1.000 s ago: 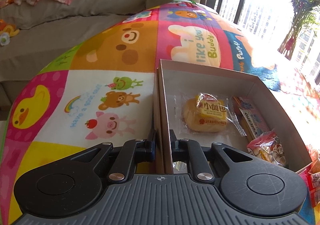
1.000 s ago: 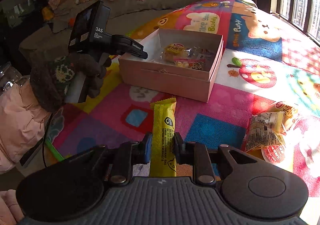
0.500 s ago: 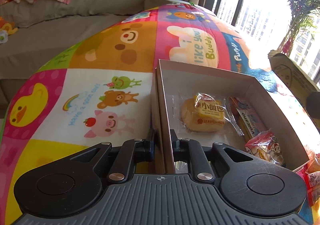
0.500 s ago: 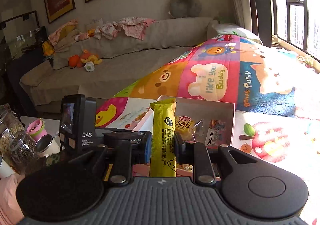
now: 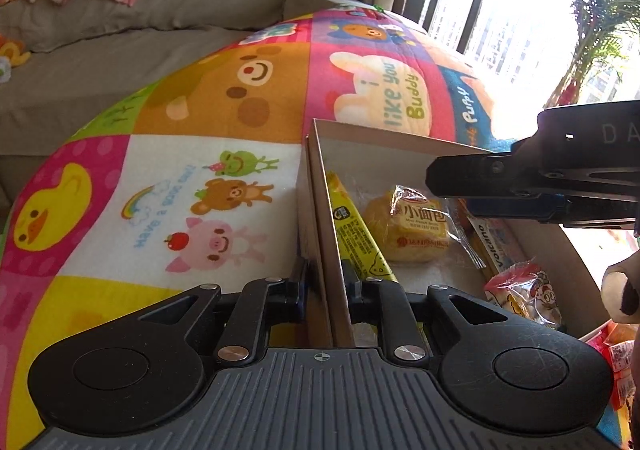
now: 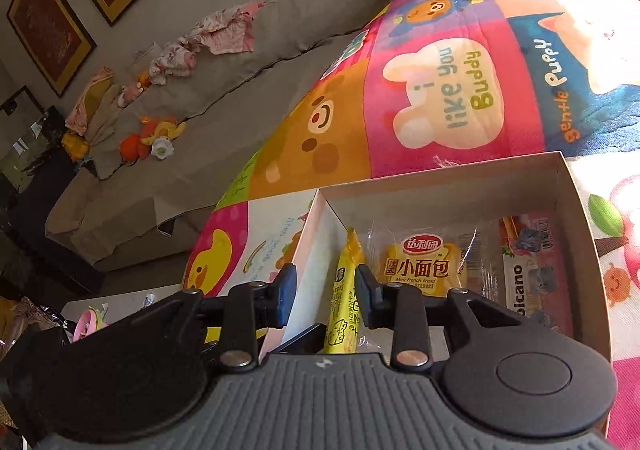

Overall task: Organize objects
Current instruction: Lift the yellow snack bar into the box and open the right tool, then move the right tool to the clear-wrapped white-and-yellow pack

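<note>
The right claw (image 6: 323, 295) has just been opening; the yellow snack bar (image 6: 343, 304) lies loose between its pads in the box (image 6: 440, 174), low centre, its lower end hidden. The left claw (image 5: 326, 282) straddles the box's wall; grip unclear.

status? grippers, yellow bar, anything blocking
Left gripper straddling box wall, jaws just eased. Right gripper jaws just opened, yellow bar released, lying in box by the wall beside bread pack. Nothing blocking.
</note>
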